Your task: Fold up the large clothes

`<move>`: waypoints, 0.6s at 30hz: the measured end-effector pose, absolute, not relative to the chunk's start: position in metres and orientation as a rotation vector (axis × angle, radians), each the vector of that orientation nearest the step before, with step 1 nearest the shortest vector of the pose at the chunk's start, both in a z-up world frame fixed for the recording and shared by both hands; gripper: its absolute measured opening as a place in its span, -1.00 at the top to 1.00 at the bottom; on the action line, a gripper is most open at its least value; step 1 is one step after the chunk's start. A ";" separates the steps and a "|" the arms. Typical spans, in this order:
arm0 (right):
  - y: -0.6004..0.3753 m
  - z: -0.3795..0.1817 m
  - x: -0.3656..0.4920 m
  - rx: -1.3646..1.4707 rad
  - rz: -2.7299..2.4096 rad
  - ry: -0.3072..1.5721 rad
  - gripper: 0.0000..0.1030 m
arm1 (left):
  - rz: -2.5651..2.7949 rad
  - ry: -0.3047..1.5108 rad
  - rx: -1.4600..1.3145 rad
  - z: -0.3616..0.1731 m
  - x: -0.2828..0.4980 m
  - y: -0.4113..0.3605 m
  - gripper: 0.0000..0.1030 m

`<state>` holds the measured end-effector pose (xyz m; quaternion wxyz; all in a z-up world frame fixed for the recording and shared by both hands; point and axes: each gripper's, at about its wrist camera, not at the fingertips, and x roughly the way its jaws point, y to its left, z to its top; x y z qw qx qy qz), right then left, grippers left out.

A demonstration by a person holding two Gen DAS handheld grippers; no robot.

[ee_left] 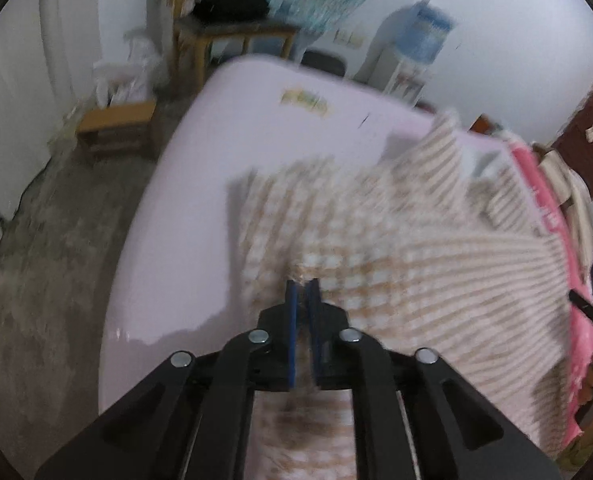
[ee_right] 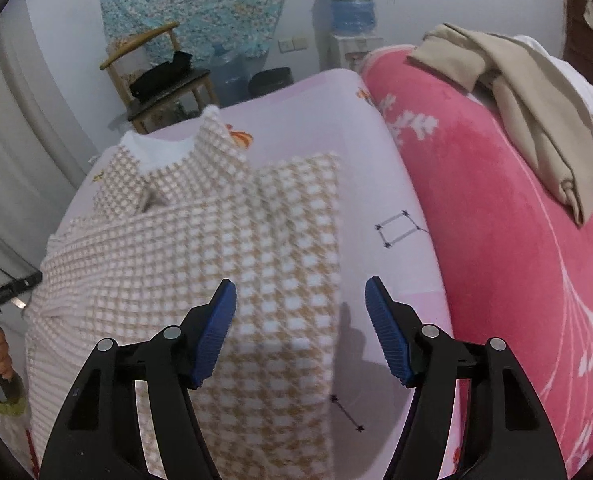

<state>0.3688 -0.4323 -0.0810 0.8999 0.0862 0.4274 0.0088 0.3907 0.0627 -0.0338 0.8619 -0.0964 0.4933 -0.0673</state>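
Observation:
A tan-and-white checked shirt [ee_right: 232, 248] lies on the pale pink bed sheet [ee_right: 380, 184], its collar [ee_right: 164, 156] toward the far end. My left gripper [ee_left: 303, 283] is shut on a fold of the checked shirt [ee_left: 376, 248] and lifts that part above the bed; the view is blurred by motion. My right gripper [ee_right: 300, 300] is open and empty, hovering over the shirt's right edge, its left finger above the cloth and its right finger above bare sheet.
A pink floral blanket [ee_right: 496, 240] lies along the right side of the bed with beige trousers [ee_right: 536, 112] on it. A wooden chair [ee_right: 164, 88] and a water dispenser [ee_right: 352, 4] stand beyond the bed. Bare concrete floor [ee_left: 56, 240] runs along the bed's left side.

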 end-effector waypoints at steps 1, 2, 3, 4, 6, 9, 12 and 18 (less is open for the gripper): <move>-0.435 -0.080 0.368 0.182 0.008 0.884 -0.22 | -0.140 1.020 -0.224 -0.033 0.389 0.066 0.74; -0.437 -0.079 0.367 0.185 0.005 0.881 -0.22 | -0.134 0.995 -0.242 -0.029 0.385 0.069 0.66; -0.439 -0.076 0.365 0.186 0.005 0.876 -0.22 | -0.124 0.972 -0.240 -0.024 0.380 0.070 0.63; -0.439 -0.074 0.363 0.182 0.005 0.872 -0.22 | -0.112 0.936 -0.218 -0.016 0.373 0.071 0.63; -0.436 -0.067 0.358 0.156 0.008 0.855 -0.21 | -0.130 0.862 -0.181 -0.002 0.359 0.068 0.63; -0.421 -0.059 0.351 0.111 0.070 0.828 -0.12 | -0.275 0.795 -0.106 0.014 0.337 0.047 0.63; -0.397 -0.066 0.347 0.048 0.166 0.838 -0.06 | -0.333 0.901 0.007 -0.004 0.333 0.017 0.63; -0.378 -0.108 0.342 -0.070 0.205 0.969 -0.03 | -0.312 0.991 0.023 -0.034 0.329 0.019 0.58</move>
